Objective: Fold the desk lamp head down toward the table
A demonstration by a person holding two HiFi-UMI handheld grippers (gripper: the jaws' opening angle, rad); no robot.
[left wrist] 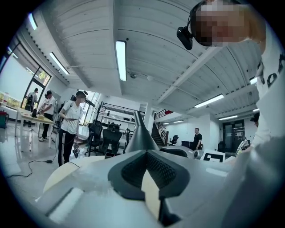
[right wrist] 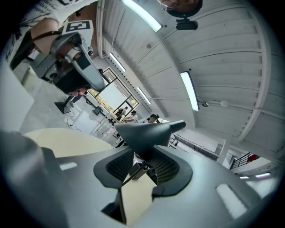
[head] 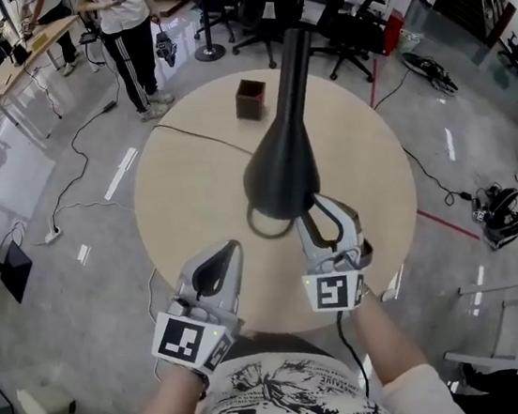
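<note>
The black desk lamp's cone-shaped head (head: 282, 165) hangs mouth-down over the round beige table (head: 181, 193), and its arm (head: 294, 55) rises toward the far side. My right gripper (head: 322, 212) sits right under the head's near rim with its jaws open. In the right gripper view the lamp head (right wrist: 144, 131) lies just past the parted fingertips of the right gripper (right wrist: 144, 156), and the pads do not press on it. My left gripper (head: 234, 246) is shut and holds nothing, to the left of and below the lamp. The left gripper view shows the lamp head (left wrist: 140, 138) beyond its tips (left wrist: 145, 152).
A small brown box (head: 251, 99) stands at the table's far edge, and a thin black cable (head: 203, 140) runs across the tabletop to the lamp. A person (head: 127, 29) stands beyond the table next to office chairs (head: 260, 2). A white stool (head: 501, 321) is at the right.
</note>
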